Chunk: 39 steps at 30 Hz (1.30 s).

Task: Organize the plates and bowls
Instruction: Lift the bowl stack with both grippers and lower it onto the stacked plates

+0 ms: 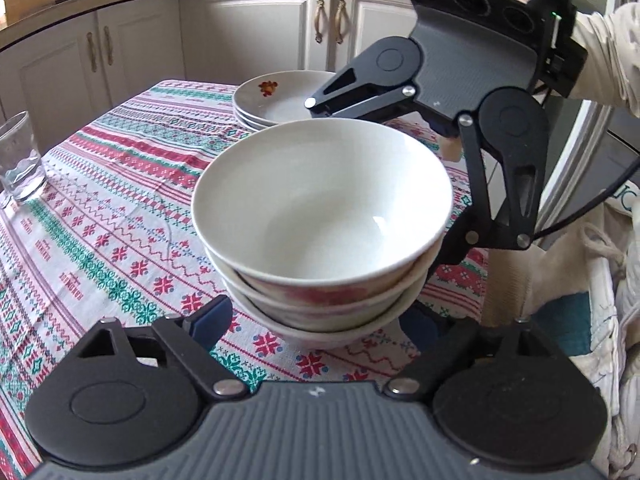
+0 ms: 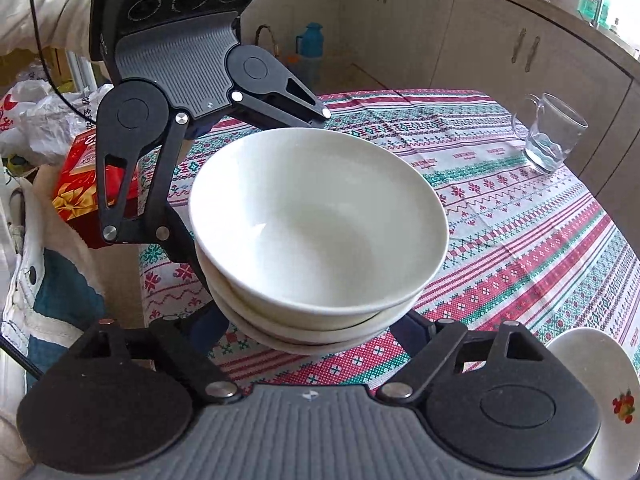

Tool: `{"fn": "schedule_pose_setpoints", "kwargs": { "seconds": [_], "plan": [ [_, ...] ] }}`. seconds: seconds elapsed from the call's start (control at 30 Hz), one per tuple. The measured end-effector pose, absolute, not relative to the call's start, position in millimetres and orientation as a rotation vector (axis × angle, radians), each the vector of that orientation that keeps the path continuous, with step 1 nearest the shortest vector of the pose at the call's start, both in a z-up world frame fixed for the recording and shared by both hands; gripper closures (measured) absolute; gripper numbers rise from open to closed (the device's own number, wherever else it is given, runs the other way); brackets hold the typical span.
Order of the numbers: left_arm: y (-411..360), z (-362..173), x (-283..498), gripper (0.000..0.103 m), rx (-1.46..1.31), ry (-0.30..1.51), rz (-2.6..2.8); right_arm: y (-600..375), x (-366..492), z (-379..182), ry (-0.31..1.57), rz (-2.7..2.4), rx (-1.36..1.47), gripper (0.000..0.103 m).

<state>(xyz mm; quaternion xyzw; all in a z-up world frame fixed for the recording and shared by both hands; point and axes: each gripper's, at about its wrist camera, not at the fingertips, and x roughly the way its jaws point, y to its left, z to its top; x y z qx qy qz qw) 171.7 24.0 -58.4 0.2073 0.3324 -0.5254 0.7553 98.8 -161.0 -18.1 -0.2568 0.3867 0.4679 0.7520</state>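
Nearest, the left gripper (image 1: 316, 326) is spreading its jaws wide around the base of a stack of white bowls (image 1: 324, 216) sitting on the patterned tablecloth (image 1: 100, 216). Opposite, the right gripper (image 1: 374, 184) is straddling the stack likewise, jaws apart. Beyond, stacked plates (image 1: 276, 96) are resting.

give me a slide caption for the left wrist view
Both grippers flank a stack of white bowls on the patterned tablecloth, with stacked plates behind.
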Motion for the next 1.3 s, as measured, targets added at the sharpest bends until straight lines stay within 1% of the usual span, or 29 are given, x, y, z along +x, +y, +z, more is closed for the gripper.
{"fn": "schedule_pose_setpoints", "kwargs": {
  "seconds": [0.13, 0.9, 1.3],
  "plan": [
    [24, -57, 172, 0.018, 0.465, 0.722, -1.172, -160, 100, -18, 0.853, 1.026, -0.557, 0.013],
    [14, -50, 171, 0.018, 0.503, 0.729, -1.184, -162, 101, -16, 0.882, 1.024, -0.528, 0.014],
    [-28, -15, 181, 0.018, 0.521, 0.655, -1.194, -203, 104, 23, 0.829, 0.981, -0.546, 0.014]
  ]
}}
